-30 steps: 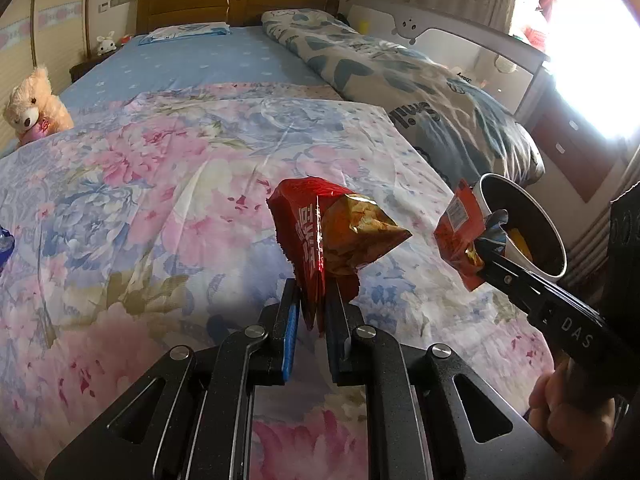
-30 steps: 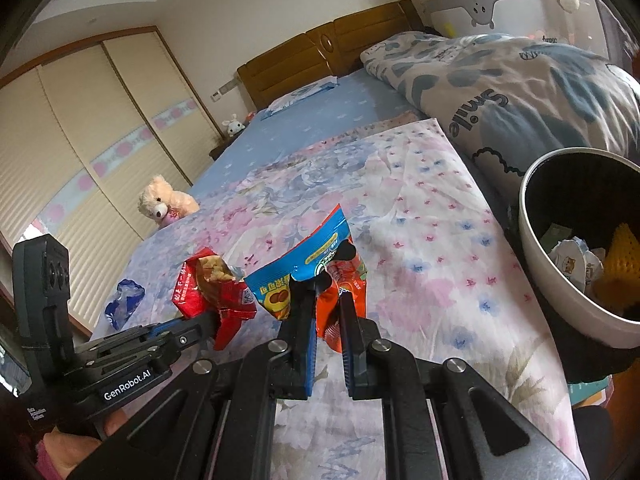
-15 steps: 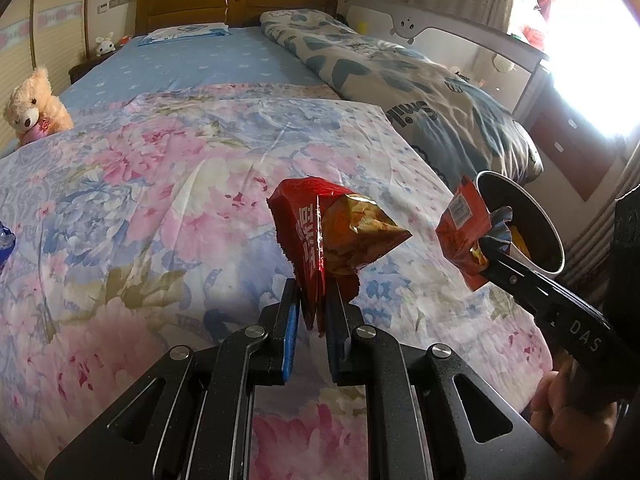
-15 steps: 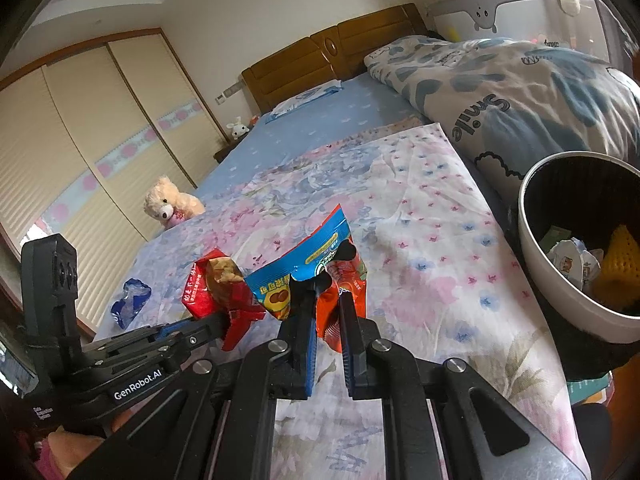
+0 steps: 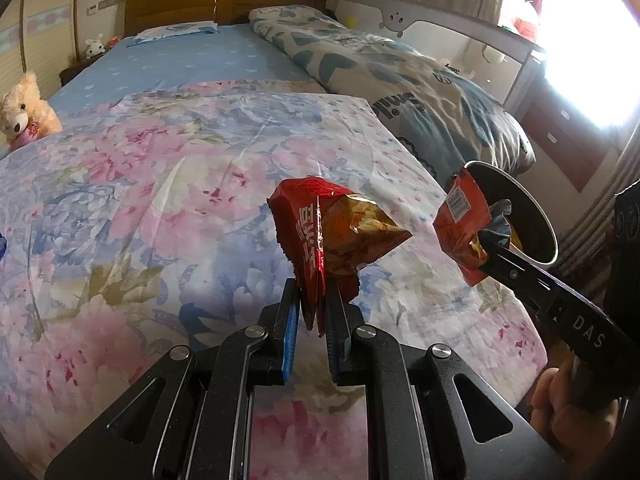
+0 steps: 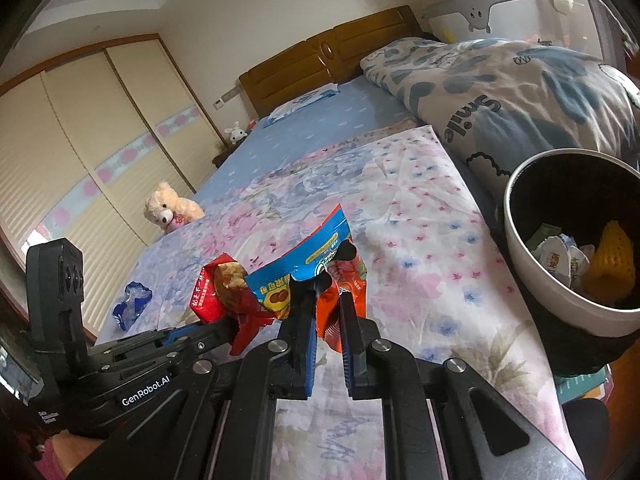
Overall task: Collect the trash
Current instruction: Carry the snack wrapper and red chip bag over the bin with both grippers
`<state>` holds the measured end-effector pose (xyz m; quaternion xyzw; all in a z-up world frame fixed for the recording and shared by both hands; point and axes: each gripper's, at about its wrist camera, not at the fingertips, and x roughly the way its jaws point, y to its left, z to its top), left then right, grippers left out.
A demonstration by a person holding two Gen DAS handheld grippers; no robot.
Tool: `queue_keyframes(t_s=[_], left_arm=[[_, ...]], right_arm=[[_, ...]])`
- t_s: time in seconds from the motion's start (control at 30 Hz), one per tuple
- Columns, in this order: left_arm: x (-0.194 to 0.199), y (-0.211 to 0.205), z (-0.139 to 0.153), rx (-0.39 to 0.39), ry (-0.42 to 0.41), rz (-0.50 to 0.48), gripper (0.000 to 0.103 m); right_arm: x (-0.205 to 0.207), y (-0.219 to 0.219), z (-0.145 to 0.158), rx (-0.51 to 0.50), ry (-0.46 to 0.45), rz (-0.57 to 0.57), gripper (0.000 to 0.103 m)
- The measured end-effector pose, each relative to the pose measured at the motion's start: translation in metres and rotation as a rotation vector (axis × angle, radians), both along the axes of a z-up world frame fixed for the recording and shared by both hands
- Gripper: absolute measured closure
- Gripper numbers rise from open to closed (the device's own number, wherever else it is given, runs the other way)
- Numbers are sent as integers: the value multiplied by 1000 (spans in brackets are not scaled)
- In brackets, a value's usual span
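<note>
My left gripper (image 5: 313, 300) is shut on a crumpled red snack bag (image 5: 332, 236) and holds it above the floral bed sheet; the bag also shows in the right wrist view (image 6: 224, 292). My right gripper (image 6: 325, 300) is shut on two wrappers, a blue one (image 6: 304, 264) and an orange-red one (image 6: 344, 296). In the left wrist view the right gripper (image 5: 486, 240) holds them (image 5: 460, 224) next to the rim of the round trash bin (image 5: 532, 216). The bin (image 6: 532, 272) stands at the bed's right side with several wrappers inside. A blue wrapper (image 6: 130, 306) lies on the sheet at far left.
A teddy bear (image 6: 168, 208) sits at the bed's left edge. A folded grey-blue quilt (image 6: 500, 92) lies along the right side behind the bin. A wooden headboard (image 5: 224, 0) and a white crib rail (image 5: 460, 36) stand beyond.
Both grippers keep hold of their wrappers. The right gripper has drawn slightly nearer to the bin's rim; the views have shifted a little.
</note>
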<state>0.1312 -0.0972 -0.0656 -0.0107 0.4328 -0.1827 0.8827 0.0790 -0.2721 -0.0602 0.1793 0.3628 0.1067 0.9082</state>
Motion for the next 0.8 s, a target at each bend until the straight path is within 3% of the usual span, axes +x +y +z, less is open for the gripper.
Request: queue_keyframes(t_s=[0.8], left_arm=[[-2, -33, 2, 1, 7, -82, 92]], right_arm=[[-15, -35, -2, 8, 5, -68, 93]])
